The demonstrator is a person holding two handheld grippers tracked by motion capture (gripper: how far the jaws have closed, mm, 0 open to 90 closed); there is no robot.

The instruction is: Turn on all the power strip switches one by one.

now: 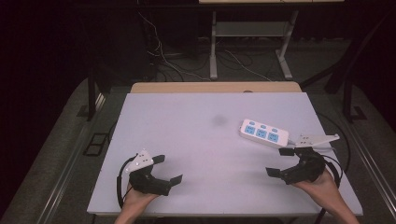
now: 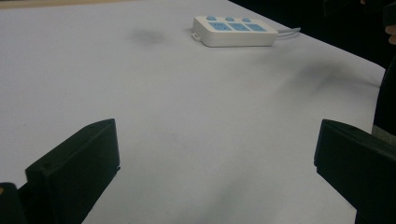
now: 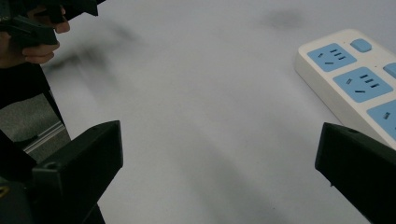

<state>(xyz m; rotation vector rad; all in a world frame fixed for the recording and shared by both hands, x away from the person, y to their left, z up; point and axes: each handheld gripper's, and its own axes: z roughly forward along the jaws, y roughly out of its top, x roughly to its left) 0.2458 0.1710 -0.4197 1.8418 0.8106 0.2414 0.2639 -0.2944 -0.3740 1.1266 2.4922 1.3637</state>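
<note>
A white power strip (image 1: 262, 133) with three blue sockets lay flat on the white table (image 1: 201, 140), out at about two o'clock from the table's middle, its cord trailing toward the right edge. The right gripper (image 1: 282, 161) sat at roughly four o'clock, just beside the strip's near end but apart from it, jaws spread wide with nothing between them. The left gripper (image 1: 167, 169) rested at about seven o'clock, well apart from the strip, jaws likewise released and empty. A faint dark smudge (image 1: 218, 120) marked the tabletop near centre.
</note>
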